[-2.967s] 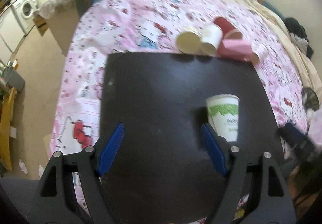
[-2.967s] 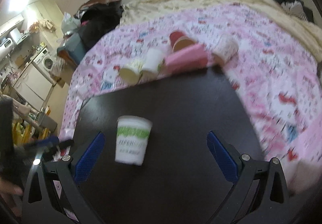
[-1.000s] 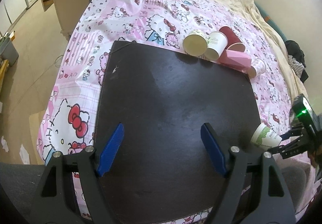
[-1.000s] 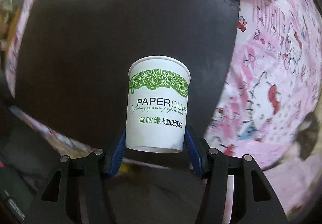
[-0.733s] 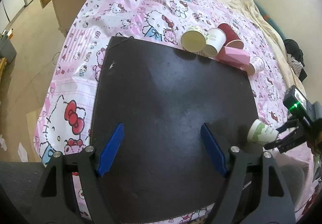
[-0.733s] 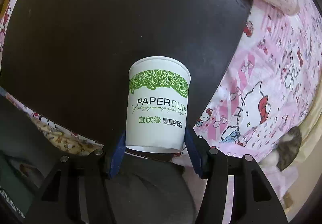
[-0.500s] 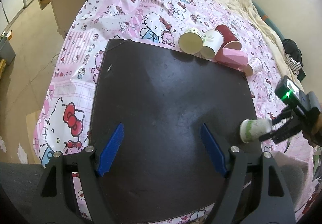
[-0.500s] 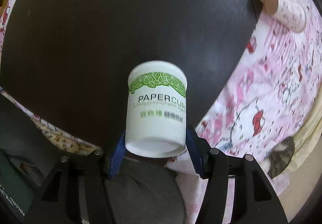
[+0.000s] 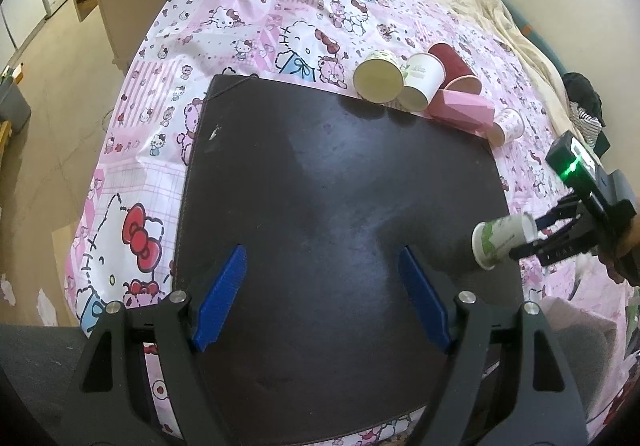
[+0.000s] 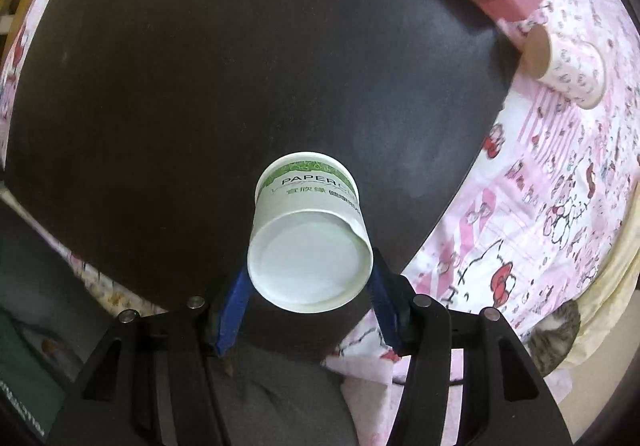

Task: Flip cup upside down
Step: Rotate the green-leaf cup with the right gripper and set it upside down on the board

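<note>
The paper cup [image 10: 308,230] is tipping right over — a second ago its printed side faced the right wrist camera squarely, and now its white underside fills the view between the blue pads, with the rim swung away toward the black mat [image 10: 200,85]. The right gripper [image 10: 308,286] is clamped on it low on the wall, one pad on each side of the base, and the jaws are pinching in a touch. From the left wrist view the cup [image 9: 503,242] hangs off the ground, lying nearly sideways with its mouth aimed down and inward over the mat's near-right corner.

So the flip is, I'd judge, well underway: the mouth needs a bit more roll to face straight down, then a lowering onto the mat.

The left gripper [image 9: 320,298] is parked with its fingers spread and nothing between them. Beyond its fingertips, at the mat's far edge, lie spare cups [image 9: 400,79] and a pink box [image 9: 464,110].
</note>
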Demonstrator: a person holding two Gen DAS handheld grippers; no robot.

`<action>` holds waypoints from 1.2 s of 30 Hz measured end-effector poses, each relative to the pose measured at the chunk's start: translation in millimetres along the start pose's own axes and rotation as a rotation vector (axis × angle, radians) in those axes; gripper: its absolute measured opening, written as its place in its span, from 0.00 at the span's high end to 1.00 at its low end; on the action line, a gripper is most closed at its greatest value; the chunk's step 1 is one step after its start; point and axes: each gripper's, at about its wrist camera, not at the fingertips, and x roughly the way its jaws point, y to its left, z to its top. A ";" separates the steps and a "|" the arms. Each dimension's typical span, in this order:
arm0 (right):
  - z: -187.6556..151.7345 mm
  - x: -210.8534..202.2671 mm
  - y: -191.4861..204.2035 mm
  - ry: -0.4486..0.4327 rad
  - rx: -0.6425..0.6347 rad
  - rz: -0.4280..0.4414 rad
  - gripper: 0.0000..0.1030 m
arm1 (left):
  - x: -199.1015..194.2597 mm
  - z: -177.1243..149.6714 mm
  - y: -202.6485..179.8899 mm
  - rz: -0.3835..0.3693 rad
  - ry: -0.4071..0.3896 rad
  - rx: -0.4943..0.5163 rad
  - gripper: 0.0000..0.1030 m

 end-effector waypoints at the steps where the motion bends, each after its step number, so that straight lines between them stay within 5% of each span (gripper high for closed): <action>1: 1.4 -0.1 -2.1 -0.016 0.012 -0.002 0.43 | 0.9 -0.3 0.9 0.001 0.004 -0.002 0.26; 9: 19.2 -16.7 -25.5 -0.218 0.113 -0.061 0.43 | -1.1 1.2 3.9 0.019 -0.016 -0.012 0.26; 20: 21.5 -20.1 -33.7 -0.298 0.167 -0.053 0.41 | 3.5 1.3 2.1 0.033 -0.010 -0.003 0.26; 25: -6.1 -19.0 -33.1 -0.322 0.171 -0.044 0.20 | 1.7 3.2 2.3 0.048 -0.030 0.009 0.26; 36: -104.9 -49.0 -22.7 -0.796 0.473 0.116 0.07 | -2.6 5.9 0.0 0.097 -0.081 0.029 0.26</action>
